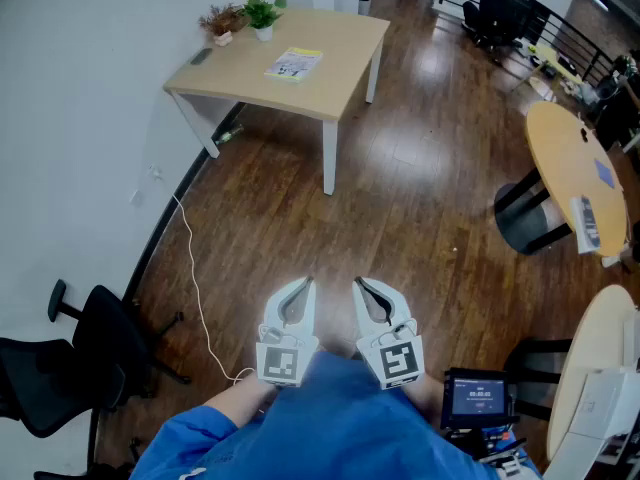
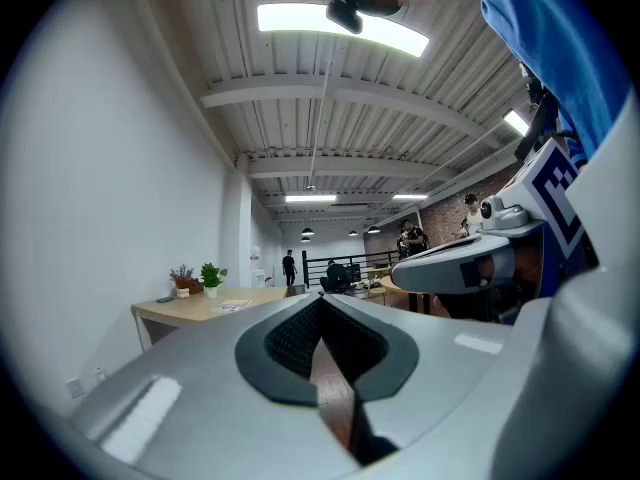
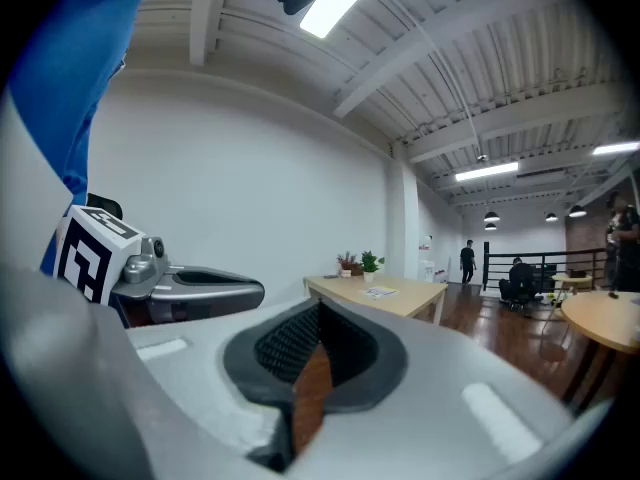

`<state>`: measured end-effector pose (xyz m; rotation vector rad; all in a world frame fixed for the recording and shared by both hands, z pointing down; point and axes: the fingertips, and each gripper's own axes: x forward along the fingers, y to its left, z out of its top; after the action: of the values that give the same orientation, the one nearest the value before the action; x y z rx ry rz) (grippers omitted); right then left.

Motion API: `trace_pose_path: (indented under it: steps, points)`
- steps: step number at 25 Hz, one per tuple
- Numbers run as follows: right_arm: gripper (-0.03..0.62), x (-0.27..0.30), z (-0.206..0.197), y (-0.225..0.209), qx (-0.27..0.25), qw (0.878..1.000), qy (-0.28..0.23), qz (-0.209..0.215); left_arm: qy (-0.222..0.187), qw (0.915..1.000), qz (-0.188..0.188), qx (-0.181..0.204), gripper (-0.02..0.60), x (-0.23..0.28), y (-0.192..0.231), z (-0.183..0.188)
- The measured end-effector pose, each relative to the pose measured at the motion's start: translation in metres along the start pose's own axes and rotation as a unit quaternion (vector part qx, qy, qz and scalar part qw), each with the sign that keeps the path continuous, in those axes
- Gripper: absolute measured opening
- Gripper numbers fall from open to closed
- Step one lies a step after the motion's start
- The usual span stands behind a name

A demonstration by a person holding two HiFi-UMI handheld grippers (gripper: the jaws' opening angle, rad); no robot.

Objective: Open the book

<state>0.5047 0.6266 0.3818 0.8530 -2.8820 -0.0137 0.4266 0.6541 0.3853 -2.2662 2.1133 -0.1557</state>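
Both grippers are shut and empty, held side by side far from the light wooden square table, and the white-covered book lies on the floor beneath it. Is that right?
Not the floor: the head view shows the white-covered book lying on top of the light wooden square table. The rest holds: left gripper and right gripper are shut, empty, far from it.

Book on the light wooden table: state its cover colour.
The thin book is mostly white with dark print and a yellow edge; head view shows it best.
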Motion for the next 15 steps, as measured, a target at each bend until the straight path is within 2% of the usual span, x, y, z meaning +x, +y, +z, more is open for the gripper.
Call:
trace_pose_path:
  steps: [9,15]
  points:
    - [0.002,0.050,0.002,0.017,-0.004,1.000,0.001,0.007,-0.001,1.0000,0.001,-0.007,0.006,0.010,0.045,-0.008]
    - [0.002,0.098,0.003,-0.007,0.000,1.000,-0.004,0.014,0.003,0.9999,0.015,-0.007,0.006,0.053,0.077,-0.014]
